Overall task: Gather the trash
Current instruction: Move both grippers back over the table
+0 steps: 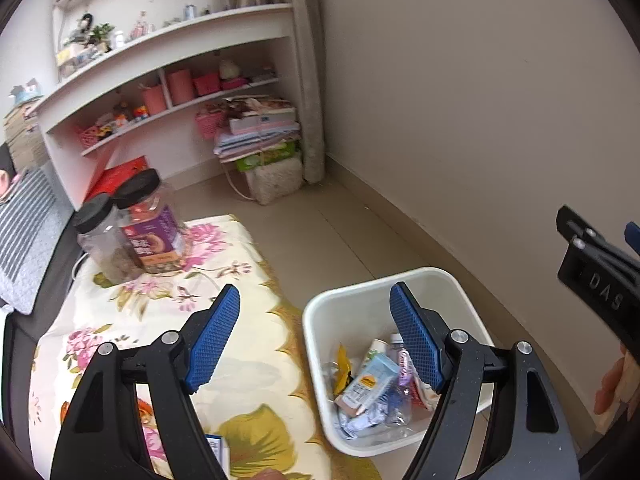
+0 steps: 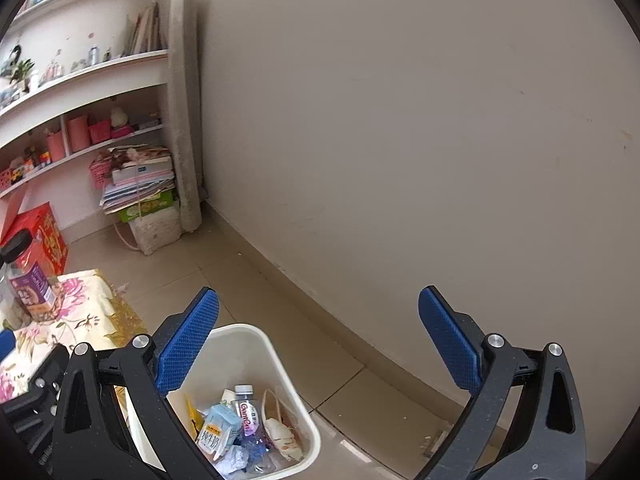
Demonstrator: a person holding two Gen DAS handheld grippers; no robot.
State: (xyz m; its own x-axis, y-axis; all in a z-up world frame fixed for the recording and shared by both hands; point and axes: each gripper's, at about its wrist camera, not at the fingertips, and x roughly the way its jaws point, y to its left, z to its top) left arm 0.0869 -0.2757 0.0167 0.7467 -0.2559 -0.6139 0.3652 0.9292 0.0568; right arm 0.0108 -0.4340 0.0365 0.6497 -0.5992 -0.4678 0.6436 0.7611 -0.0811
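Observation:
A white waste bin (image 1: 320,320) (image 2: 296,396) stands on the floor beside a low table. Inside lie a light blue carton (image 1: 370,380) (image 2: 220,428), a clear plastic bottle with a pink label (image 2: 250,420), a yellow wrapper (image 1: 343,364) and crumpled paper. My left gripper (image 1: 316,308) hangs open above the bin's left rim, with nothing between its blue pads. My right gripper (image 2: 320,316) is open and empty too, over the bin's right side and the floor. In the left wrist view the right gripper's black body (image 1: 600,280) shows at the right edge.
The table wears a floral cloth (image 1: 168,320) (image 2: 52,320) and carries two black-lidded jars (image 1: 148,224). A small blue-and-white box (image 1: 218,450) lies at the table's near edge. A plain wall (image 2: 400,140) rises right of the bin. White shelves, stacked papers and a red box stand behind.

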